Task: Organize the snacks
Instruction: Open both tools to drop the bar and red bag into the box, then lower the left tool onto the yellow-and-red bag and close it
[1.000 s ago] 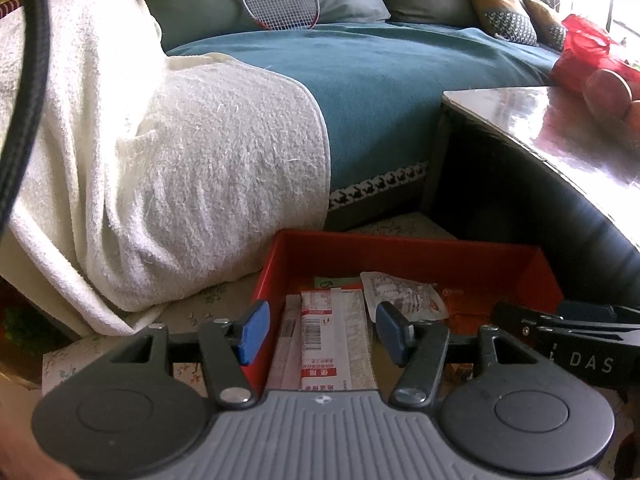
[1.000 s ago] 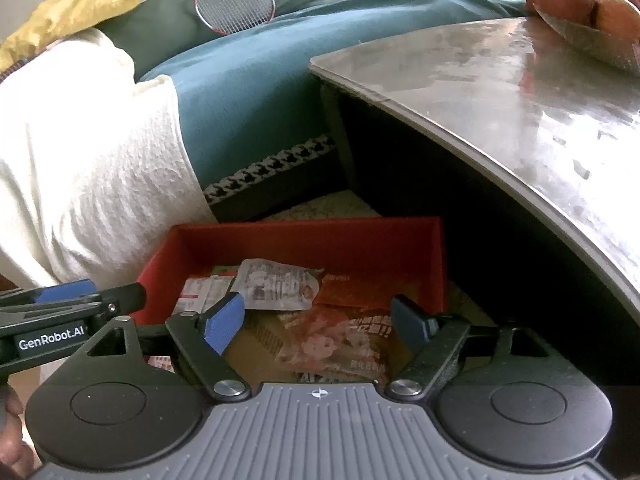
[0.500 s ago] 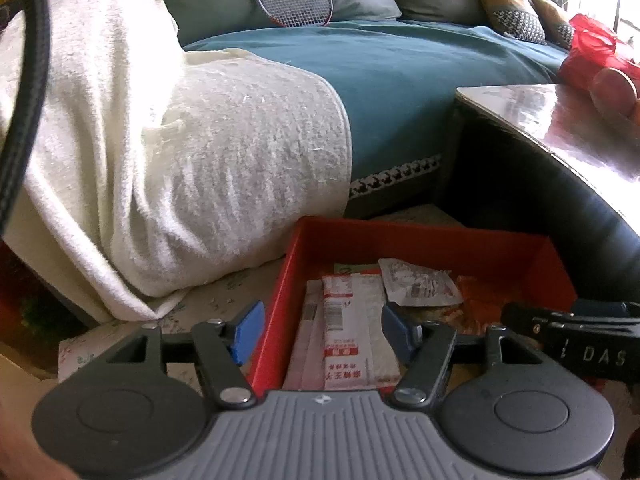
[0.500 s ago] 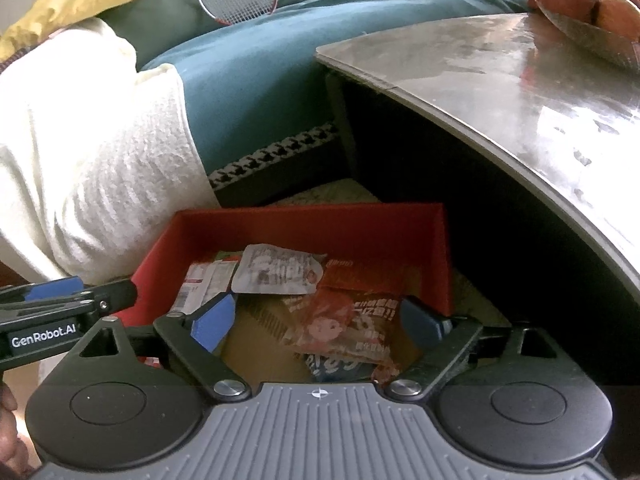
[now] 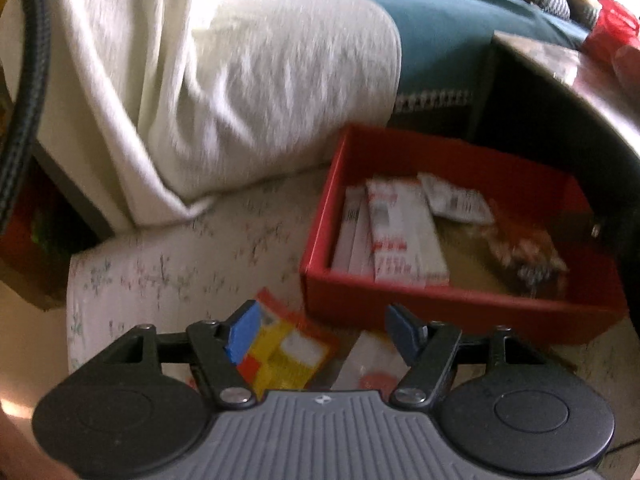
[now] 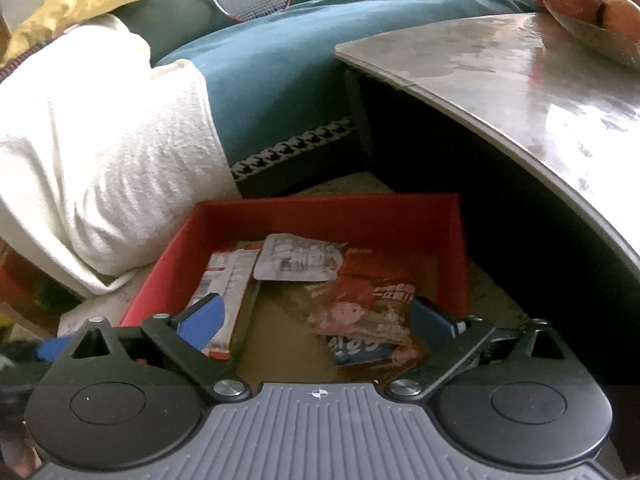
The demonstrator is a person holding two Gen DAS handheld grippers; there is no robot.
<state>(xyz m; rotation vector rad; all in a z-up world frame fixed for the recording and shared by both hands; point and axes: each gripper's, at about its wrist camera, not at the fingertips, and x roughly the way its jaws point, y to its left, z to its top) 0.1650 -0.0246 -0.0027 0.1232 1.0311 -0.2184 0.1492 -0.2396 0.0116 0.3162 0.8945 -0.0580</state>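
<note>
While the left view is blurred, the left tongs point(image 5: 320, 330) hang spread above a yellow packet point(image 5: 286, 350) partly hidden behind them. The right tongs point(image 6: 318, 316) gape over the red box point(image 6: 332, 216), cutting off its snacks point(image 6: 360, 312).

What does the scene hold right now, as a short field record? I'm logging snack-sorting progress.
container: red box on the floor
in box: white packets, orange snack bag
outside box: yellow-and-red packet and pale packet, in front of the box
left hand-held gripper: open, over the loose packets
right hand-held gripper: open, empty, over the box
</note>
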